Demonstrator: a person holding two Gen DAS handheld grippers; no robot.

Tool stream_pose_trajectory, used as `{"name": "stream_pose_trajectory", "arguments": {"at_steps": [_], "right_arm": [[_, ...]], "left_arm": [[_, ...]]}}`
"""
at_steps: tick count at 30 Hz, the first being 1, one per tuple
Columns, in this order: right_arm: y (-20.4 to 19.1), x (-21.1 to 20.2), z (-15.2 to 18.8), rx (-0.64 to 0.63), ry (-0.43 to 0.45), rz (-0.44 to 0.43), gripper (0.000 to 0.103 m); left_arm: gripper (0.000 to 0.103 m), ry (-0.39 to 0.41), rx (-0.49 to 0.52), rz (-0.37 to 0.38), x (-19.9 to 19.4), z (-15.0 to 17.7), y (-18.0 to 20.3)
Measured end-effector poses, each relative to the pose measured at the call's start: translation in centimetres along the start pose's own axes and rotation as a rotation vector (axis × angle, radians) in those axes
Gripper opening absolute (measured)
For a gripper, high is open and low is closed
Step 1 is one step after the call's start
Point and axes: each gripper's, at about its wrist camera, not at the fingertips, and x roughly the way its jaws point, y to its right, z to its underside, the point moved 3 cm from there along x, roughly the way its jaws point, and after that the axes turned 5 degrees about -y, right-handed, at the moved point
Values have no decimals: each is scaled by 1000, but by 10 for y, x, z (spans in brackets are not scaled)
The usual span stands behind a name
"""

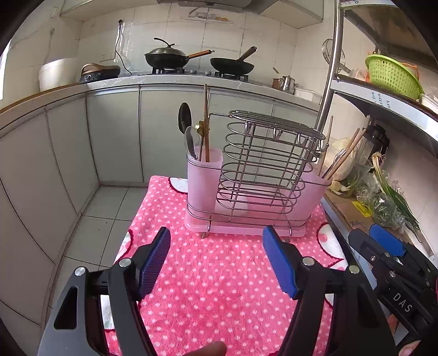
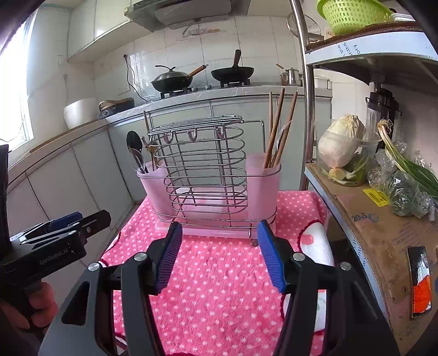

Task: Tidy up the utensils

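Observation:
A pink utensil holder (image 1: pixel 202 186) (image 2: pixel 156 189) with a steel wire rack (image 1: pixel 262 164) (image 2: pixel 202 161) stands at the far end of a pink polka-dot towel (image 1: pixel 219 273) (image 2: pixel 219 273). Its left cup holds spoons (image 1: pixel 191 142) (image 2: pixel 135 153) and one chopstick (image 1: pixel 205 120). Its right cup holds several wooden chopsticks (image 2: pixel 279 128) (image 1: pixel 342 156). My left gripper (image 1: pixel 216 263) is open and empty above the towel, short of the holder. My right gripper (image 2: pixel 219 257) is open and empty beside it, and also shows in the left wrist view (image 1: pixel 383 246).
A steel shelf unit (image 2: pixel 356 208) stands at the right with a cabbage in a bowl (image 2: pixel 342 145), green onions (image 2: pixel 405 164) and a green basket (image 2: pixel 353 13). A kitchen counter (image 1: pixel 164 79) with two woks (image 1: pixel 167 56) runs behind. Tiled floor (image 1: pixel 104 213) lies left of the towel.

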Motion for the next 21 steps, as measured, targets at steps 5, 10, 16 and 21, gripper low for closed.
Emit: {"name": "stream_pose_trajectory", "arguments": {"at_steps": [5, 10, 16, 21], "right_arm": [[-2, -1, 2, -6, 3, 5, 58], [-4, -1, 3, -14, 2, 6, 58], [-6, -1, 3, -17, 0, 7, 58], [-8, 0, 4, -22, -1, 9, 58]], "left_arm": [[68, 11, 14, -9, -2, 0, 1], [68, 17, 12, -14, -5, -1, 0], [67, 18, 24, -19, -5, 0, 1], [67, 18, 25, -18, -5, 1, 2]]}}
